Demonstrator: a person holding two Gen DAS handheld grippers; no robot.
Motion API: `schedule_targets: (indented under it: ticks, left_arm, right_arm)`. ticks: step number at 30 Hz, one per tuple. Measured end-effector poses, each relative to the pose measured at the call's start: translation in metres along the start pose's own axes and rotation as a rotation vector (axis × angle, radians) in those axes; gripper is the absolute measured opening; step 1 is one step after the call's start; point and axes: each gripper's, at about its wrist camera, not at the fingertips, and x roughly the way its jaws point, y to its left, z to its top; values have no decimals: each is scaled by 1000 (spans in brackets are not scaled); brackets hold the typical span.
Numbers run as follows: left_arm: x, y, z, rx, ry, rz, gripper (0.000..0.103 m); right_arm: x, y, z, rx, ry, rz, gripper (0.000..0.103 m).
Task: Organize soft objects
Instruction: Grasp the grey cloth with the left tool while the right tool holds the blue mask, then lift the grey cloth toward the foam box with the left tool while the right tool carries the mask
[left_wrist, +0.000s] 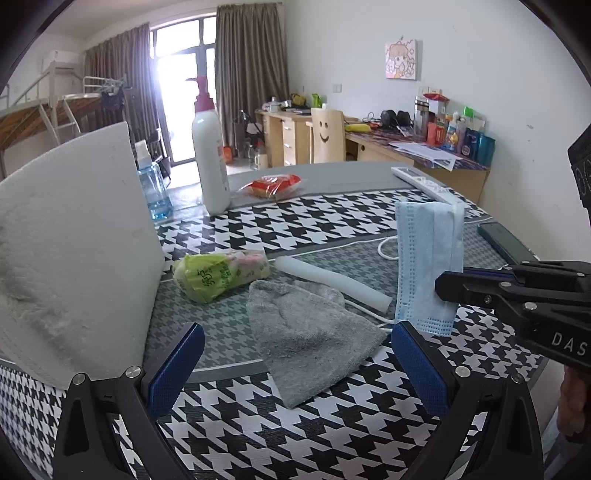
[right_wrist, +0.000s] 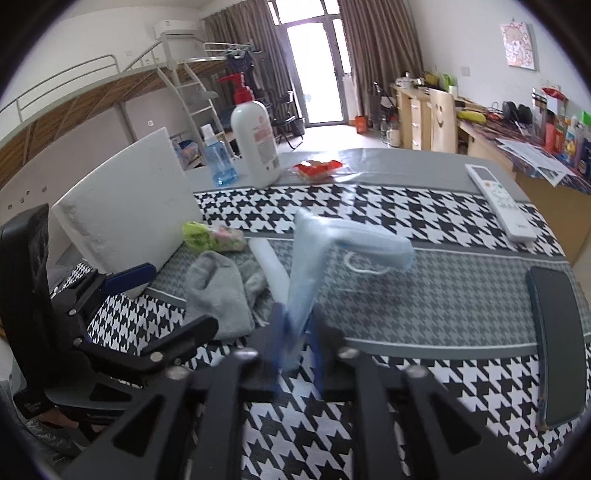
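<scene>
Foam board (left_wrist: 74, 251), the biggest soft thing on the table (left_wrist: 332, 424), stands tilted at the far-left edge, and I use it as my landmark. Just right of its foot lies a green packet (left_wrist: 218, 275), then a white foam tube (left_wrist: 332, 282) lying at a slant. In front of the packet, nearer me, the grey cloth (left_wrist: 310, 339) lies crumpled and flat on the table. Behind the board stand a pump bottle (left_wrist: 210, 158) and a blue spray bottle (left_wrist: 153, 184); a red snack bag (left_wrist: 273, 186) sits further right of them.

My right gripper (right_wrist: 295, 339) is clenched on the blue mask (right_wrist: 306, 269), which it holds off the table, well right of the board; part of the mask folds over and hangs. Its view is blurred, so I cannot tell how deep the pinch is. My left gripper (left_wrist: 295, 362) is released, fingers spread wide, hovering over the cloth and touching nothing.

I judge the task barely begun: only the mask is in hand, and I see no obvious bin or pile for it. Cloth, tube, packet and board all lie ungathered. A remote (right_wrist: 498, 203) and phone (right_wrist: 557, 347), far right of the board, are hard things I would leave alone.
</scene>
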Motion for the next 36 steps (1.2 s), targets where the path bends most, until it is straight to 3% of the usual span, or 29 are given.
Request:
schedule_targets:
  ticks: [2, 3, 27, 30, 32, 36]
  left_arm:
    - [3, -2, 1, -2, 9, -1, 99]
    - [4, -1, 1, -2, 14, -1, 99]
    - [31, 3, -4, -50, 184, -29, 58]
    - [31, 4, -3, -50, 178, -38, 42]
    - [29, 4, -3, -48, 172, -51, 26]
    - [23, 4, -2, -39, 140, -72, 15]
  right_arm:
    - [-5, -2, -2, 6, -22, -5, 61]
    - [-7, -2, -2, 4, -31, -8, 62]
    - [-5, -25, -15, 72, -13, -23, 67]
    - [-4, -26, -14, 85, -13, -21, 67]
    - [-5, -27, -14, 91, -16, -23, 67]
    - [-3, -32, -13, 118, -21, -21, 67]
